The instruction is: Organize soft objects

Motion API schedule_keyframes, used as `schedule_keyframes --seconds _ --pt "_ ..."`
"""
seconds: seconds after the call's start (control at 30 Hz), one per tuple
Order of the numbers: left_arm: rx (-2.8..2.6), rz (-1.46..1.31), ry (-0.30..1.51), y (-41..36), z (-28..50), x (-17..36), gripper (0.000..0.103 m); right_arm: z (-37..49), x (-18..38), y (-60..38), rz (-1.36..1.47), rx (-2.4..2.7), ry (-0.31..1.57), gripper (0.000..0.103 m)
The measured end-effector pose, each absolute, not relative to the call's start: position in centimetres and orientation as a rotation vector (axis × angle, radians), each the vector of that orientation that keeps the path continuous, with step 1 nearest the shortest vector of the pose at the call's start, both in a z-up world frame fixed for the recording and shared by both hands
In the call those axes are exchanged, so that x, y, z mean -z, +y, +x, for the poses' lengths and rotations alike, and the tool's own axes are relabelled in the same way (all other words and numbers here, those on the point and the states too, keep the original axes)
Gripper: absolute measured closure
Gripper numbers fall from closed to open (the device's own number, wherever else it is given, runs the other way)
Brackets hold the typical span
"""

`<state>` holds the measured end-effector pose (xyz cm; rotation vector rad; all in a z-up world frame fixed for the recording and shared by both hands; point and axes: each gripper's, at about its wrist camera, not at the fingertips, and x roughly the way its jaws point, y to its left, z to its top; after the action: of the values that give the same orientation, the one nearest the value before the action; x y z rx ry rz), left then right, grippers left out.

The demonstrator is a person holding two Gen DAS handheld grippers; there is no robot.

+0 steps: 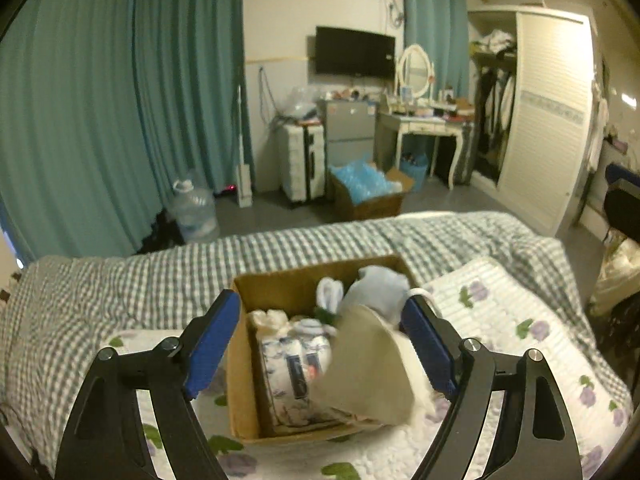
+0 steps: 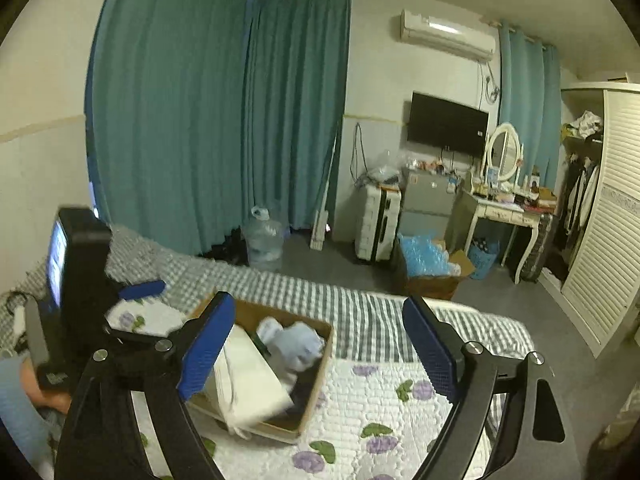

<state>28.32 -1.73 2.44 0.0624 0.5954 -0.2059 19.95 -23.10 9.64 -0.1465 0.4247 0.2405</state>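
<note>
**Box nearly filled, pale cloth item over its near corner**

The cardboard box (image 1: 288,284) is seen resting on the floral quilt (image 1: 516,320) of the bed, and several soft things are already gathered inside it: a light blue plush (image 1: 378,286), a small white piece (image 1: 330,292), a cream bundle (image 1: 270,320) and a blue-patterned packet (image 1: 292,364). A beige cloth item (image 1: 368,364), blurred, is seen over the box's near right corner; whether it has settled fully inside cannot be told. The task is judged to be well advanced, with this last piece perhaps still to be tucked in. No other loose soft object is shown on the quilt.

The left gripper (image 1: 320,344) is held spread wide above the box, nothing being gripped; the beige cloth lies between its fingers, close against the right one. The right gripper (image 2: 320,348) is likewise spread apart and empty; in its view the box (image 2: 320,364) and the cloth (image 2: 252,384) lie toward its left finger, the quilt (image 2: 384,396) filling the rest of the gap
</note>
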Motion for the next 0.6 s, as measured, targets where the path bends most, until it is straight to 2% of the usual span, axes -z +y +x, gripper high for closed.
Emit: schedule_keyframes --seconds 0.4,0.6 --pt "0.186 0.102 0.658 -1.0 30.7 1.1 0.019 24.7 1.5 -21.2 -0.154 -0.338 0.62 0.017" --pt "0.172 0.075 0.638 0.4 29.8 0.4 0.019 24.6 2.0 -20.4 -0.153 -0.347 0.631 0.017"
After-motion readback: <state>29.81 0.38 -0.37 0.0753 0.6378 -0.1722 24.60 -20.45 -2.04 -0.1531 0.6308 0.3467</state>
